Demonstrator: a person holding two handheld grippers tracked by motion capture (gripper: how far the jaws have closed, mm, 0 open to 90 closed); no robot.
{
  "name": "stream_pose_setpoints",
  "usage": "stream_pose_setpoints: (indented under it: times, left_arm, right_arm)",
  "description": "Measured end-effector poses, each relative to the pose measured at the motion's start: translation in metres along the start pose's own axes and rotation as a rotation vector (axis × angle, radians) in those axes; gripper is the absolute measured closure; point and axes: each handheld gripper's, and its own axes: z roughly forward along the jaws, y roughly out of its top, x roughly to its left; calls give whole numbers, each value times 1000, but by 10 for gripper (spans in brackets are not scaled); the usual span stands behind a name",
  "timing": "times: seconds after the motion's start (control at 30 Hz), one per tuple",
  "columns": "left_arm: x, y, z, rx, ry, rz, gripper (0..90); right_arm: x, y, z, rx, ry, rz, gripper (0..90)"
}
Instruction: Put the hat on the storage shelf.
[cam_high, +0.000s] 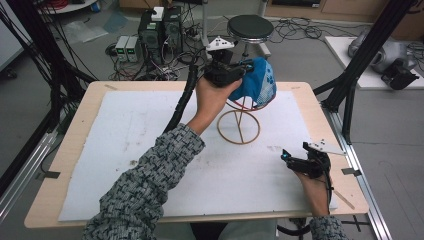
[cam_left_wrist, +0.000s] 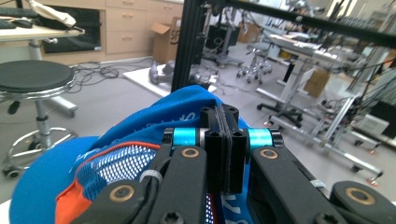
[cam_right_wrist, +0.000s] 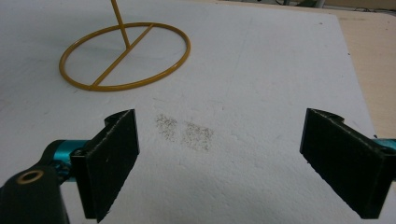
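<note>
White mat (cam_high: 125, 150): left gripper (cam_high: 235, 74) clamps blue cap (cam_high: 260, 82) over stand (cam_high: 239, 127); right gripper (cam_high: 295, 159) wide.

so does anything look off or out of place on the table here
Nothing is spilled or broken. The white mat has a faint patch of grey specks near the yellow wire stand, and it looks scuffed.

White foam-covered surface (cam_high: 125, 150) lying open left of the yellow wire ring stand (cam_high: 238, 127); the stand, bearing a blue fabric cap (cam_high: 260, 82), is blocking the centre-rear passage.
</note>
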Motion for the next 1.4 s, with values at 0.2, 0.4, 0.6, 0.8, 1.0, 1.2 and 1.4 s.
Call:
stream_pose_setpoints:
  times: [0.2,0.4,0.6,0.8,1.0,1.2,1.4]
  left_arm:
    - [5,-12,-1,40,29,9,891]
    - [12,-23,-4,47,42,-1,892]
    - [16,-32,-7,30,41,-6,892]
    - [18,-40,-7,16,48,-13,892]
    - [17,-47,-7,1,45,-9,891]
    - [15,-52,-8,-34,53,17,891]
    - [19,-55,-9,-51,52,27,884]
  right_arm:
    - [0,0,0,-1,0,-3,108]
    - [1,0,1,3,0,-1,108]
    - [1,0,1,1,2,-8,108]
    - [1,0,1,4,3,-10,108]
    - [1,0,1,7,3,-4,108]
    - [1,0,2,6,5,-6,109]
    - [1,0,2,7,5,-6,108]
